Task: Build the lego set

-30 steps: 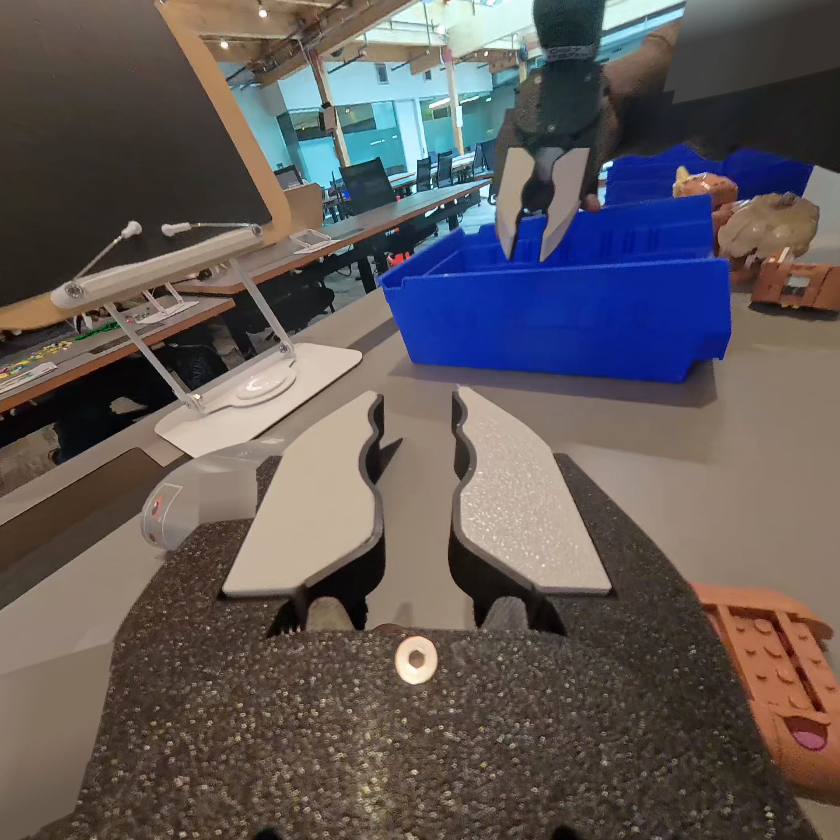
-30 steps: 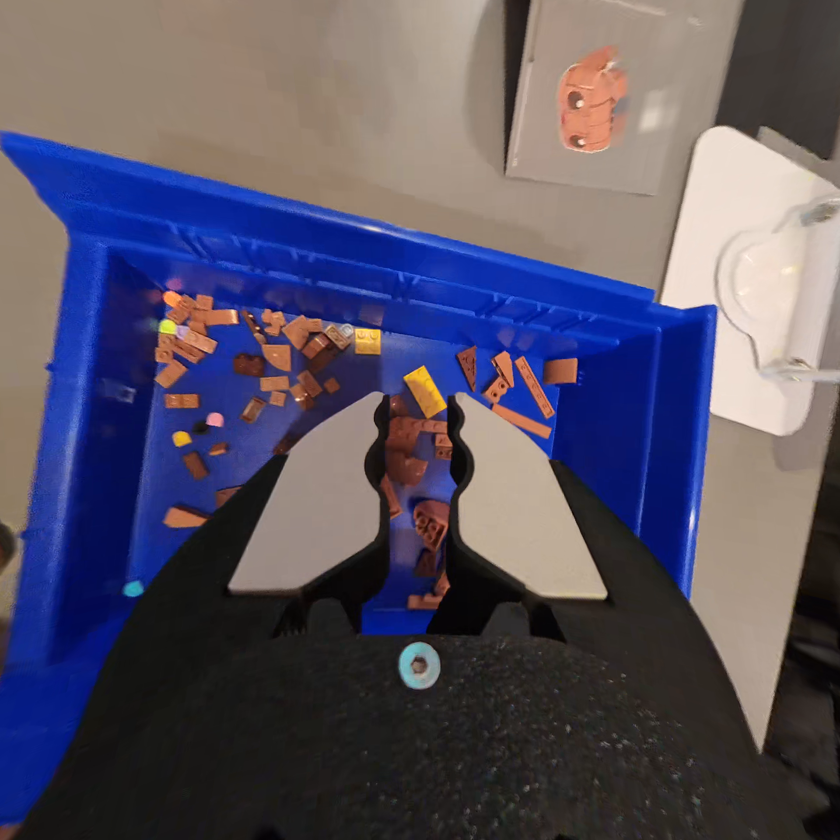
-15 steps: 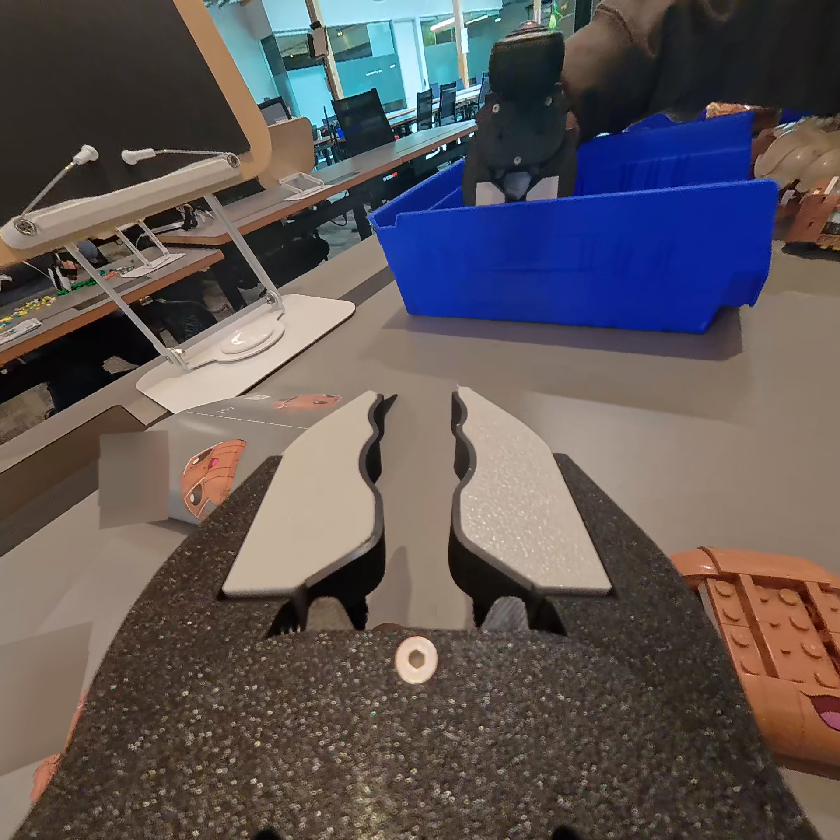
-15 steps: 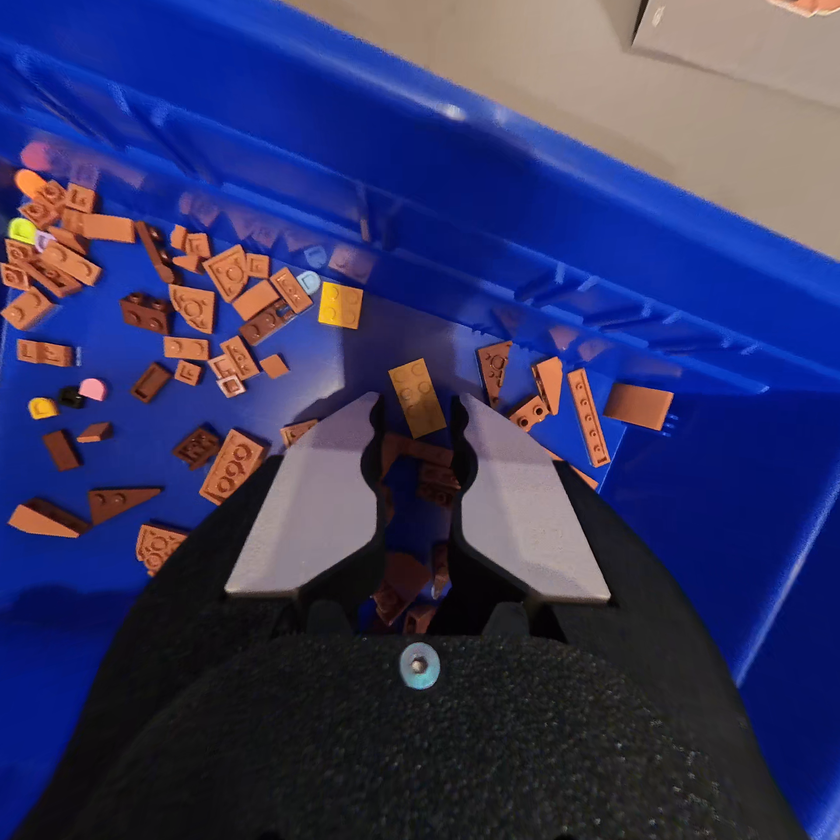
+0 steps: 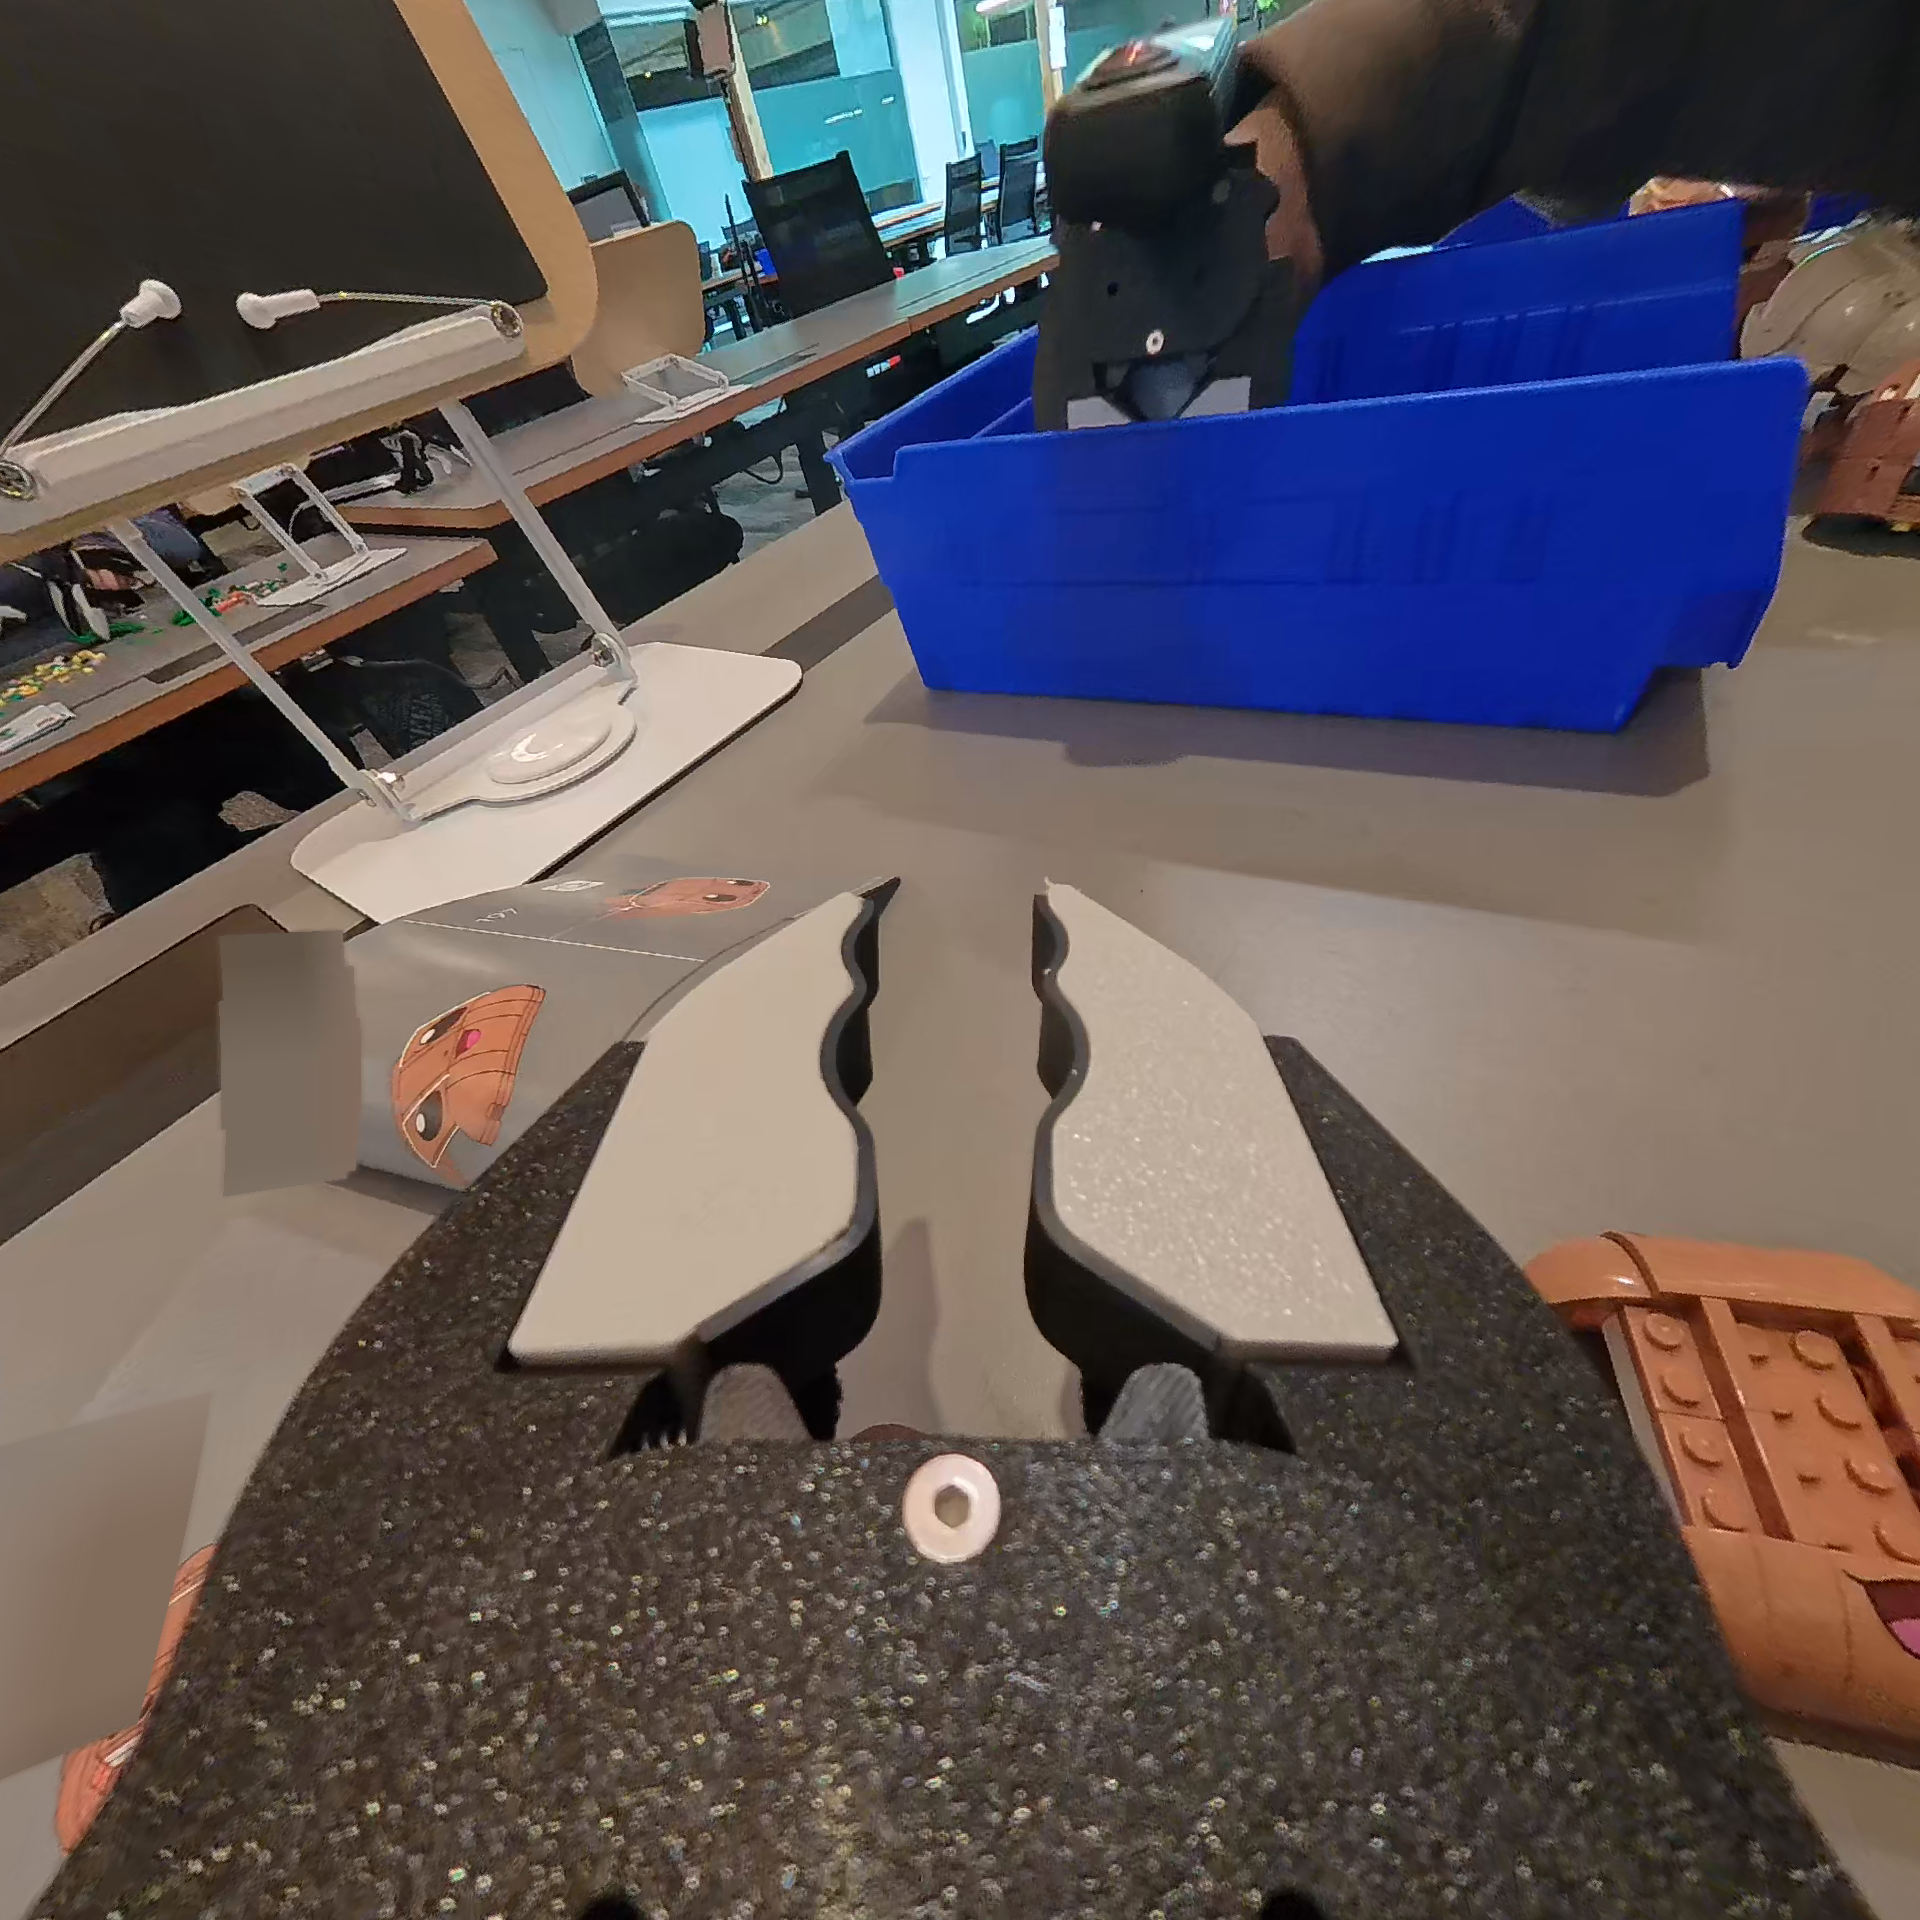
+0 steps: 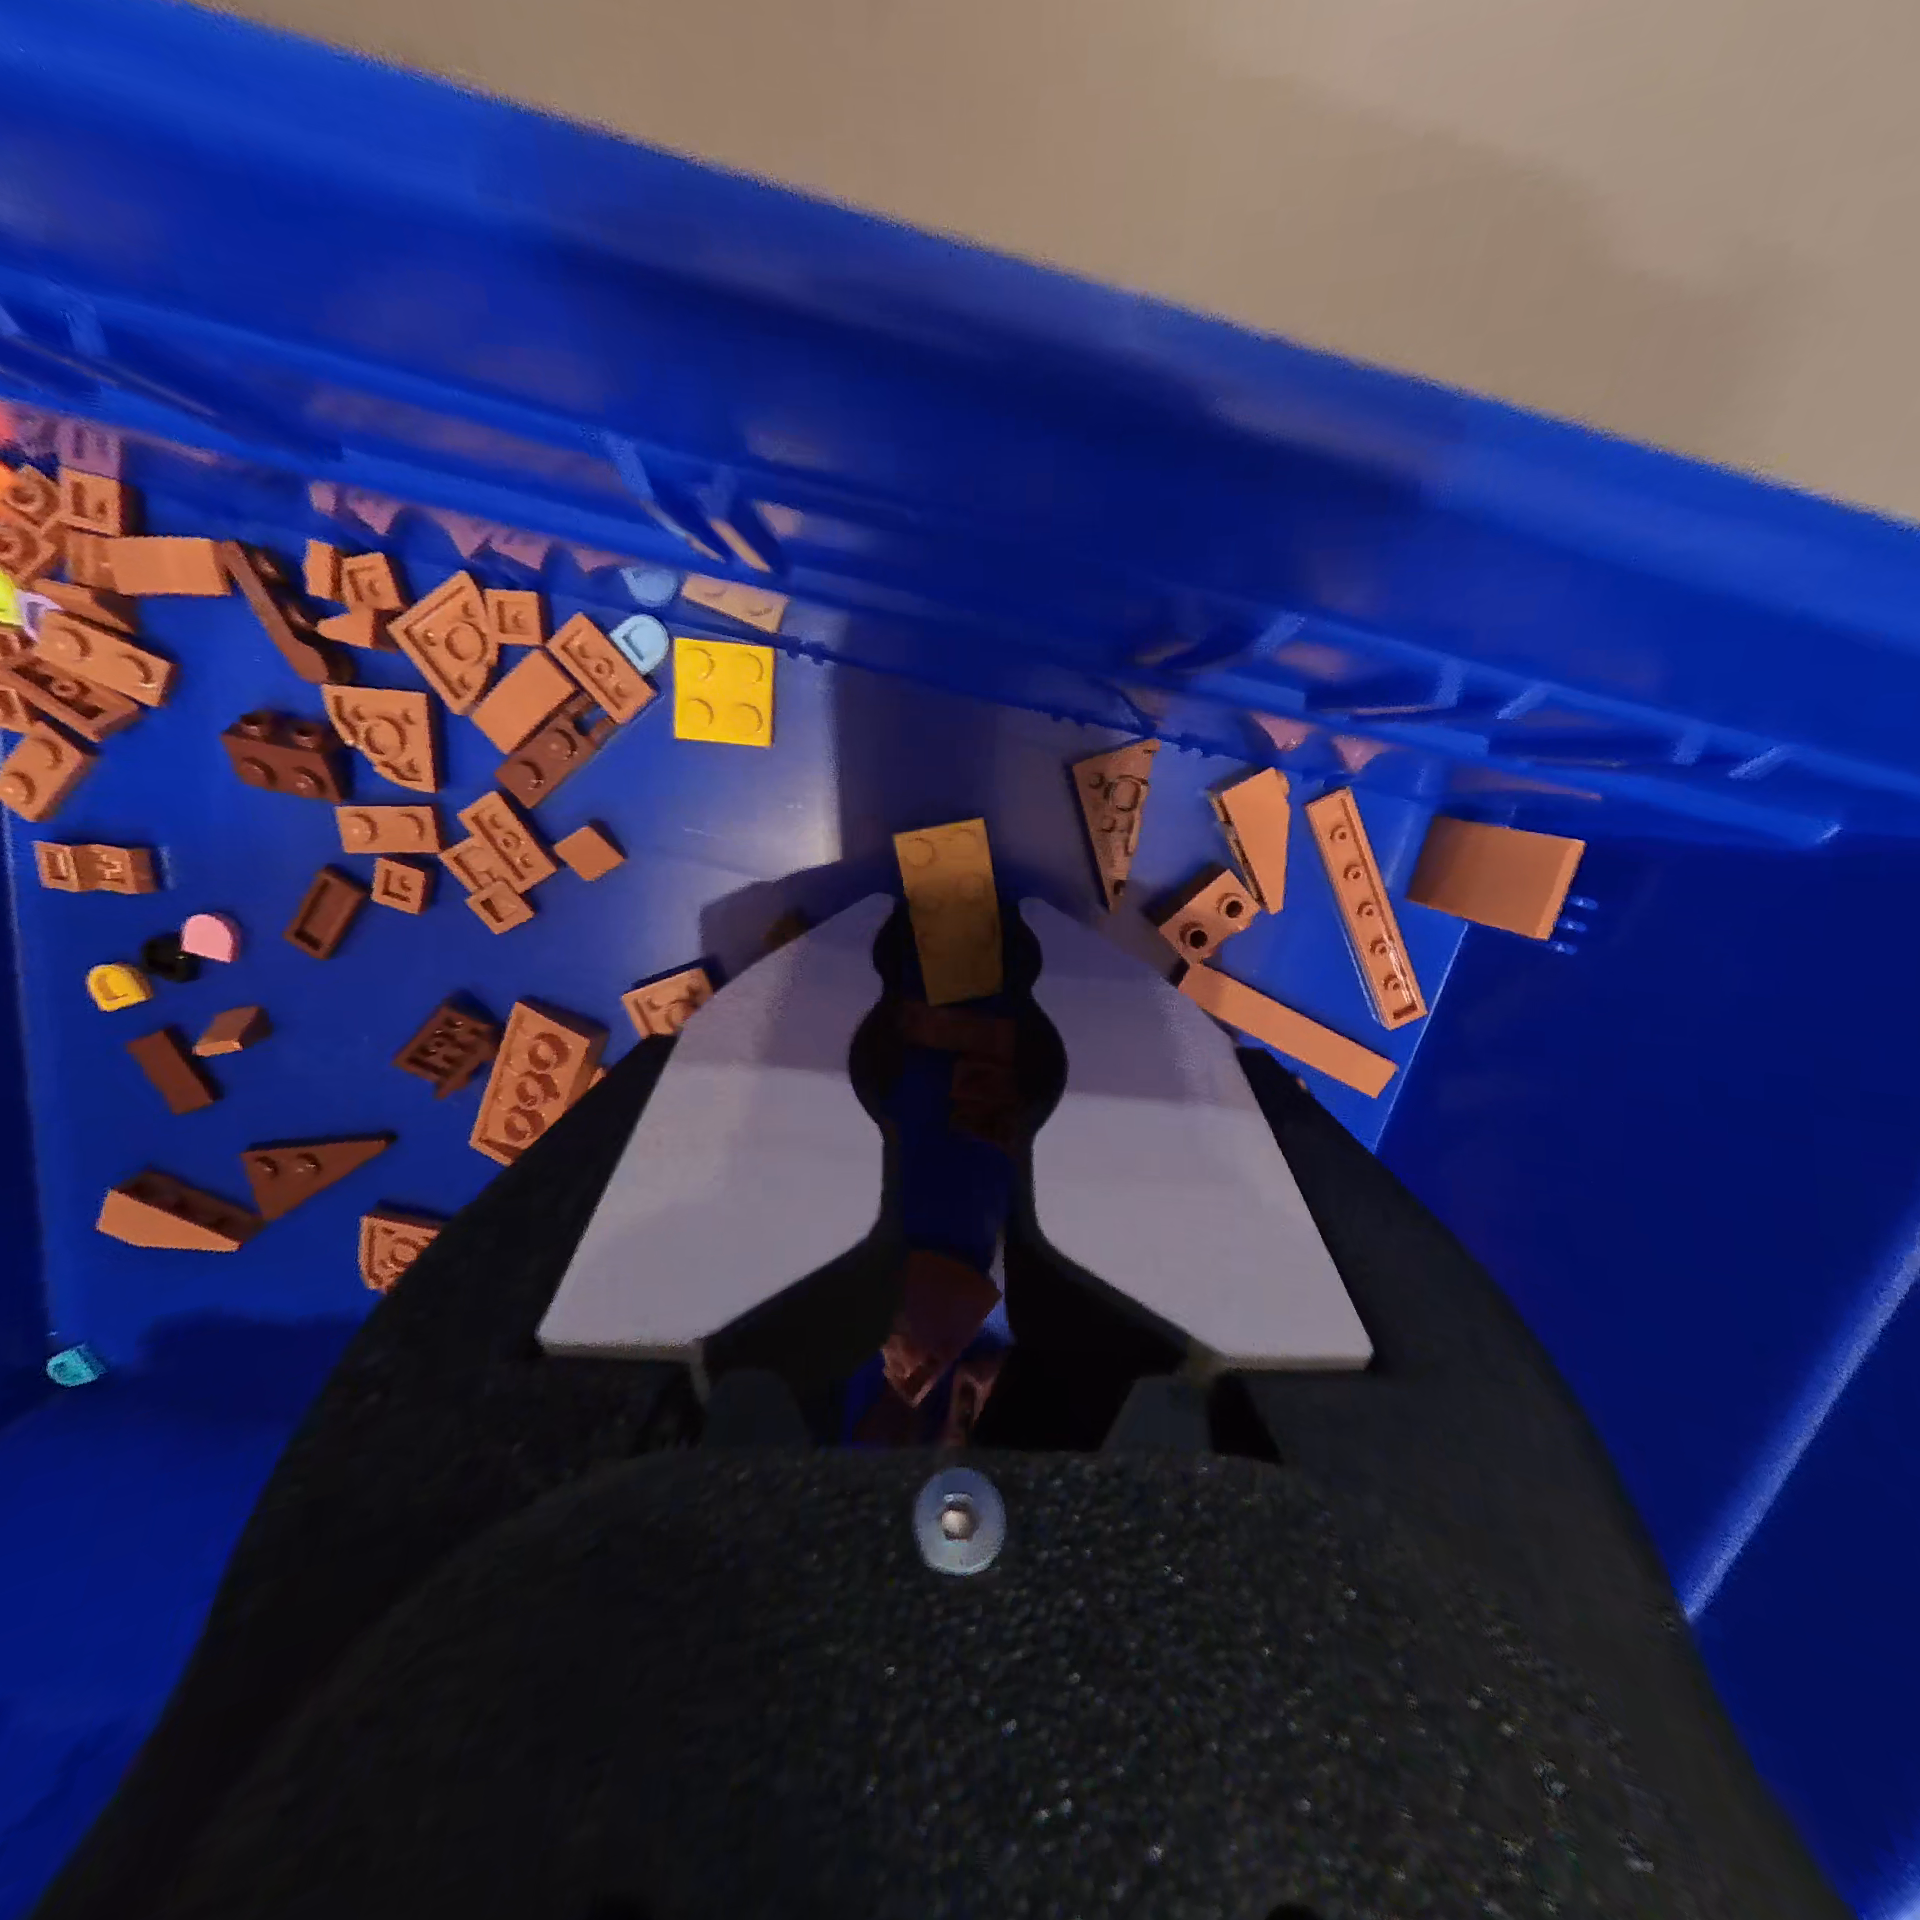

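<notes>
Bin [image 6: 1143, 499] wall ahead of right tool [image 6: 956, 914] — gapped, straddling yellow plate [image 6: 948, 909]; left tool [image 5: 961, 914] gapped, empty.

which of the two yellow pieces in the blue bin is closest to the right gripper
The long yellow plate, lying between the right gripper's open fingertips. The square yellow plate sits farther off, near the bin wall.

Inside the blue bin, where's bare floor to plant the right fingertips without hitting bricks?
Bare floor of the blue bin: the strip between the yellow square plate and the tan wedge plate. Left of that, bricks crowd the floor.
</notes>
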`<action>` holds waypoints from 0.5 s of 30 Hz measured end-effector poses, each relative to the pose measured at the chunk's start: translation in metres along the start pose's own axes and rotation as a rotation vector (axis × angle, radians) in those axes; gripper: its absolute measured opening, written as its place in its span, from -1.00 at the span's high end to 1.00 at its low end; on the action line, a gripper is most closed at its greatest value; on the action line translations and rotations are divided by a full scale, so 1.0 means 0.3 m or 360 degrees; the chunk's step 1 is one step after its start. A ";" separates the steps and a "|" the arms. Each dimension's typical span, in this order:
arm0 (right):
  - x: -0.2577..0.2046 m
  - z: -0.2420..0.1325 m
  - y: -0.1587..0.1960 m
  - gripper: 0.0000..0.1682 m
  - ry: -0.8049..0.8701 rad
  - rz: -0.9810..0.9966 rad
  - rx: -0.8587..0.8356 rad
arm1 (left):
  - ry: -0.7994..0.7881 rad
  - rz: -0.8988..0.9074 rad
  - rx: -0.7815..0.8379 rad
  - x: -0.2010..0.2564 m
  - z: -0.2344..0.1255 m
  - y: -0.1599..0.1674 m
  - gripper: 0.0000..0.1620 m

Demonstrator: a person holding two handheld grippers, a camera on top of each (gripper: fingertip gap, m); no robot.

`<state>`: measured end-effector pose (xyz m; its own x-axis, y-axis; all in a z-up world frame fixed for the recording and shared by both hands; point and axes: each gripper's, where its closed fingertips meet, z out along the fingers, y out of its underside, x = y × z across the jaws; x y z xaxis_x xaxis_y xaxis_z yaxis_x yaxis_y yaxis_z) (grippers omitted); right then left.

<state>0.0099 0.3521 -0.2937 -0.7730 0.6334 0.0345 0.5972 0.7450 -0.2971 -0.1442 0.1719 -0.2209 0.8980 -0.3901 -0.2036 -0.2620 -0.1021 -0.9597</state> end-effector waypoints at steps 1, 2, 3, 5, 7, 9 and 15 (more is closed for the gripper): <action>-0.002 -0.020 -0.009 0.80 0.0034 0.0010 0.0014 | 0.0001 -0.0001 -0.0003 0.000 0.000 0.001 0.65; -0.007 -0.051 -0.026 0.80 0.0071 0.0029 0.0051 | 0.0004 0.0000 -0.0006 0.001 0.000 0.002 0.65; -0.016 -0.090 -0.045 0.80 0.0114 0.0056 0.0098 | 0.0006 0.0003 -0.0011 0.002 0.000 0.003 0.65; -0.047 -0.181 -0.080 0.80 0.0214 0.0139 0.0187 | 0.0005 0.0006 -0.0027 0.003 0.000 0.008 0.65; -0.095 -0.264 -0.103 0.80 0.0343 0.0310 0.0235 | -0.0008 -0.0001 -0.0054 0.000 0.000 0.015 0.65; -0.161 -0.327 -0.115 0.80 0.0472 0.0591 0.0270 | -0.0028 -0.0016 -0.0084 -0.007 0.002 0.023 0.66; -0.499 -0.351 -0.278 0.80 0.0589 0.1005 0.0488 | -0.0097 -0.0105 -0.0132 -0.033 0.002 0.036 0.66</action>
<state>0.0983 0.2172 -0.1734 -0.1545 0.9854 0.0708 0.7720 0.1652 -0.6138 -0.1559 0.1754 -0.2295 0.9334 -0.3241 -0.1542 -0.2276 -0.2021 -0.9526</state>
